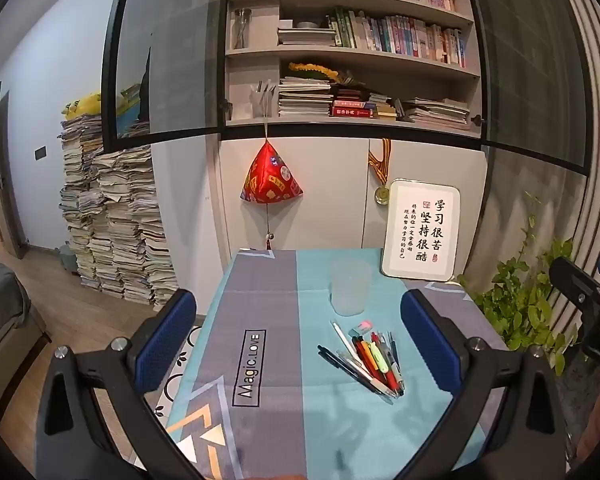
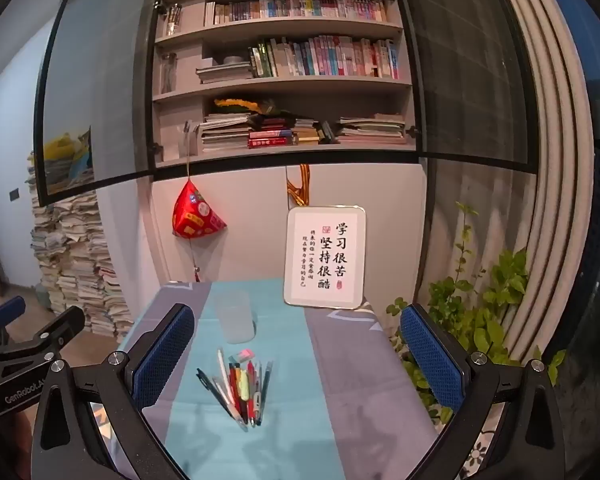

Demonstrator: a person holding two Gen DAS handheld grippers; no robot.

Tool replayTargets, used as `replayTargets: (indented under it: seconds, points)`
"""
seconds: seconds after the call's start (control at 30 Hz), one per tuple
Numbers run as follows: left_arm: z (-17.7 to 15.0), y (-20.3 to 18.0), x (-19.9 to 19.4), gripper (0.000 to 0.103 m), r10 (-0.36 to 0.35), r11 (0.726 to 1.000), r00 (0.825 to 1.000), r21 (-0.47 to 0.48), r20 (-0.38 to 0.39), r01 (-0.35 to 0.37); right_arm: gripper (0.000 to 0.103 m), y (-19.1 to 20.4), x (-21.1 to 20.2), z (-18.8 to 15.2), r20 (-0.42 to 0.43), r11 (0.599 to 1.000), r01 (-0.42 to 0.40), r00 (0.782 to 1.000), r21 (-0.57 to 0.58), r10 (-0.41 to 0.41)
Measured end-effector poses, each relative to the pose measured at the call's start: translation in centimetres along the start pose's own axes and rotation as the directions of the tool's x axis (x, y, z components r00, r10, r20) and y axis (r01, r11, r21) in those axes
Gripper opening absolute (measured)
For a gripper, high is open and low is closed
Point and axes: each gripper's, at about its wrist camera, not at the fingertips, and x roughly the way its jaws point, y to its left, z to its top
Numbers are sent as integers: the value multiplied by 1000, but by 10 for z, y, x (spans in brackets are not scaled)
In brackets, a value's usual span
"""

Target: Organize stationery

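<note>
Frosted cup (image 1: 350,288) behind pens (image 1: 370,362) — both claws spread

Both grippers look alike: left gripper (image 1: 298,340) and right gripper (image 2: 298,354) have black angular frames, silver round screws at the joints, and blue dimpled pads on the fingers (image 1: 166,340). White "GenRobot" lettering marks the left one's side.

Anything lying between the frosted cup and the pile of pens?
Only the small pink-and-green eraser, beside the pens nearest the cup; otherwise bare teal cloth. Both wrist views show it.
</note>
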Motion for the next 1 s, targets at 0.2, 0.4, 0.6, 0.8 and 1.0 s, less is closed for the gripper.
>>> replayTargets:
  seconds: [0.2,0.4,0.6,0.8,1.0]
  points:
    - [4,6,8,102,-20,1000,1000,-10,-16,20,103,-2,3,-1,-3,1000,1,1000,5,-1]
    - [2,-5,4,101,-10,1000,1000,21,7,10,103,-4,5,1,-13,1000,0,1000,10,0]
    - [1,-7,6,101,-16,999,1000,35,5,16,103,-4,7,-1,-13,1000,0,1000,12,0]
    - [2,-8,8,102,-10,999,1000,43,1,10,103,-3,7,0,-19,1000,-1,1000,11,2]
    - [2,-6,12,102,-15,999,1000,38,-13,15,103,-3,14,-6,-23,1000,-5,1000,8,5]
